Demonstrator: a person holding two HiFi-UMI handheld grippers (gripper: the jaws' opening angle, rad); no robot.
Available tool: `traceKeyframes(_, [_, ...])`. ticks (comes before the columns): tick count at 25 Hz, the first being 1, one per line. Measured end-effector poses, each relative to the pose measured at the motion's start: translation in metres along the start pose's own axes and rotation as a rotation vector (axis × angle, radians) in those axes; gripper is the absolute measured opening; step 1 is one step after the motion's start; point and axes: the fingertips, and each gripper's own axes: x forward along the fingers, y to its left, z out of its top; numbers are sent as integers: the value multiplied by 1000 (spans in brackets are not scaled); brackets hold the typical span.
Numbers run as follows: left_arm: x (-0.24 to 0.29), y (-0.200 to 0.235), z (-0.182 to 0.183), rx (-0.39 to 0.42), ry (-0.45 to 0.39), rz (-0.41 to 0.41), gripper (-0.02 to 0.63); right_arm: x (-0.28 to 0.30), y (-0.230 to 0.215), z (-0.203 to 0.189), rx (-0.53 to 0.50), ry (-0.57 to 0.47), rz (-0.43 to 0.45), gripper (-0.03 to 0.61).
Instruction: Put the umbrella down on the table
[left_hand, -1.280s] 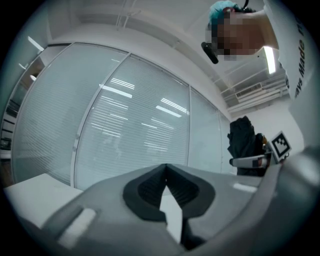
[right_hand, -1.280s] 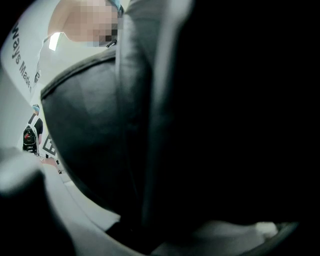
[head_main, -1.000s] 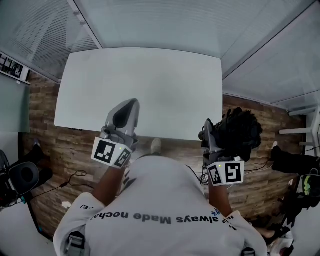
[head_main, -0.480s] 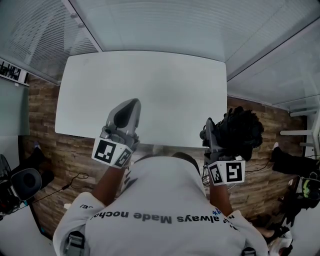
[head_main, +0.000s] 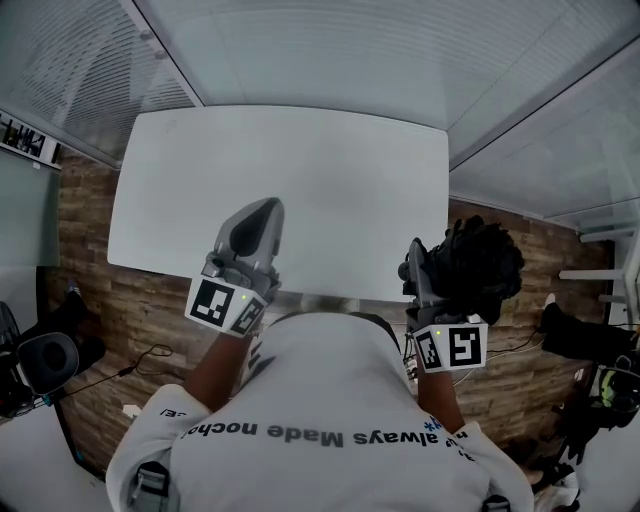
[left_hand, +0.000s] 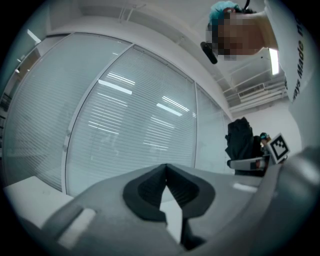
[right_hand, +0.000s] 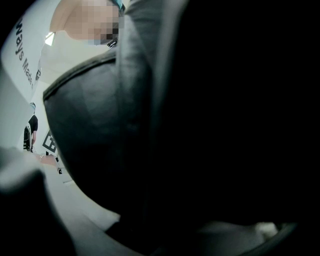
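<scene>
Not yet done: black umbrella (head_main: 482, 262) clamped in right tool (head_main: 416, 272), off the table's (head_main: 300, 170) near-right corner. Left tool (head_main: 262, 214) closed, empty, over table's near edge.

Jaws of right hand-held gripper (head_main: 421, 276) behind umbrella (right_hand: 210, 125)

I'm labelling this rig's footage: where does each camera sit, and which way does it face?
Head view: on the person's head, looking steeply down at the table; shows shirt, left tool, right tool.
Left gripper view: on the left tool, facing along its shut jaws toward blinds.
Right gripper view: on the right tool, filled by the dark umbrella it grips.
Shared: head and left gripper views both show that umbrella.
</scene>
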Motion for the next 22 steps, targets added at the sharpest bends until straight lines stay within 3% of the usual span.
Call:
traceKeyframes(14, [46,-52,0,9,-4,0,3,-17,-63,7,-5,-3,8,232])
traceKeyframes(22, [42,-43,2,10,-3,20,4,4,-63,-22,29,92,9,230])
